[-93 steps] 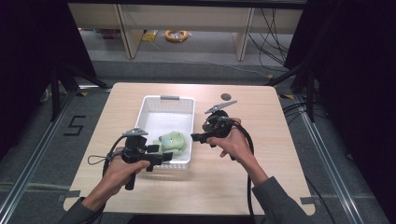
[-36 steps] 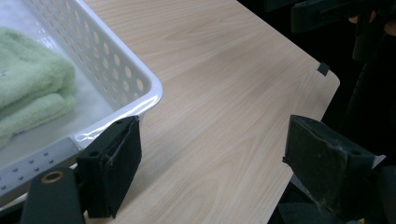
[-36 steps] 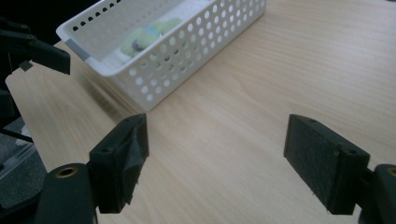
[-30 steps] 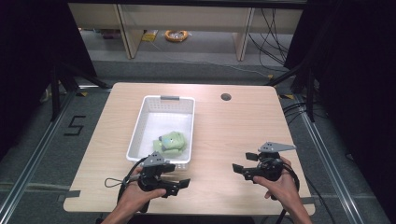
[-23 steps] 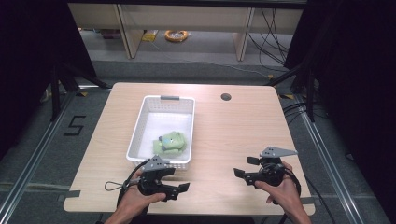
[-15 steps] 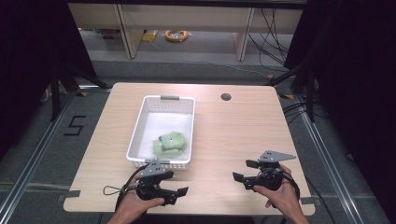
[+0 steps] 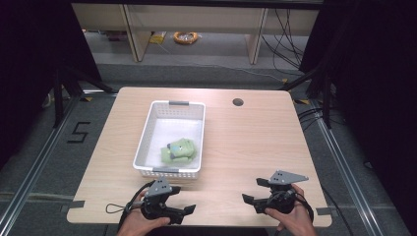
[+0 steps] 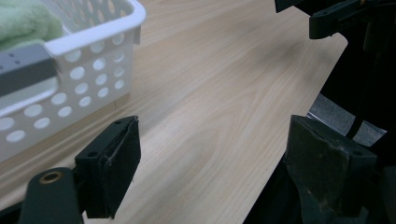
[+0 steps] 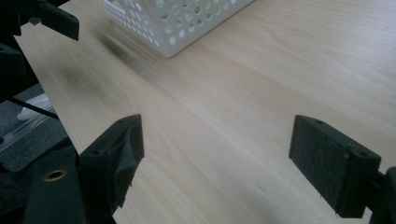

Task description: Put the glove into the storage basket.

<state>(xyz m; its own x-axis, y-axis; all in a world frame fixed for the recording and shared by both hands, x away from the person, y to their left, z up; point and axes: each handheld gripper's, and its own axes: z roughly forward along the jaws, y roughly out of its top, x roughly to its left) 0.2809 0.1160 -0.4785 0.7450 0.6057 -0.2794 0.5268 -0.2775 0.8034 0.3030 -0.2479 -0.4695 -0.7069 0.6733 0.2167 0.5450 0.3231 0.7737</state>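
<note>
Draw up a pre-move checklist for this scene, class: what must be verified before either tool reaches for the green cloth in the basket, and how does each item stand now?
1. Left tool open and holding nothing: ok; its jaws stand wide apart in the left gripper view.
2. Right tool open and holding nothing: ok.
3. Green cloth lies inside the white basket, at its near end: ok.
4. Both tools away from the basket, near the table's front edge: ok.
5. Bare tabletop between the tools and the basket: ok.
6. Whether the cloth is loose or caught on the basket: cannot tell.
</note>
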